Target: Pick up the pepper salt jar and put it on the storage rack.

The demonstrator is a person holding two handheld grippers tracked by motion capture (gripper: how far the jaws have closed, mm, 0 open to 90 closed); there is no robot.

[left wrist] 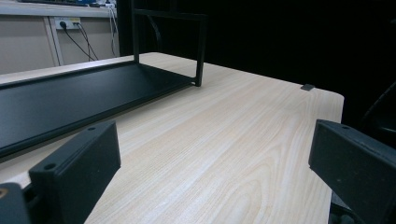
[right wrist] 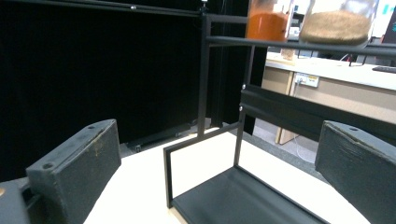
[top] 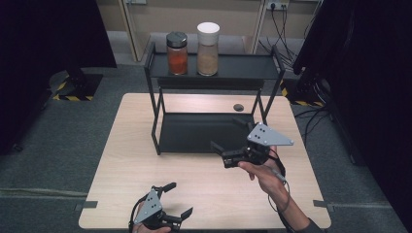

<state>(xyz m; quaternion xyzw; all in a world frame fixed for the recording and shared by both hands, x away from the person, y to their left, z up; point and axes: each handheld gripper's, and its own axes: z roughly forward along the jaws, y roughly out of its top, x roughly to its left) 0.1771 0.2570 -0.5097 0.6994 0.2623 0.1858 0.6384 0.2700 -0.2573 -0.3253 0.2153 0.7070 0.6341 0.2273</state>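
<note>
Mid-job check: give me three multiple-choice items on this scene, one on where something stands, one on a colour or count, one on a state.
1. Where do the two jars stand?
A. On the rack's top shelf
B. On its bottom shelf
C. On the table

2. What colour is the content of the dark-lidded jar?
A. Green
B. Orange-red
C. White

3. How are the right gripper's jaws?
A. Shut on a jar
B. Shut on nothing
C. Open, holding nothing

Answers:
1 A: the dark-lidded jar and the white-lidded jar sit on the rack up top.
2 B: orange-red powder shows through the glass.
3 C: the right gripper has its jaws spread apart.
</note>
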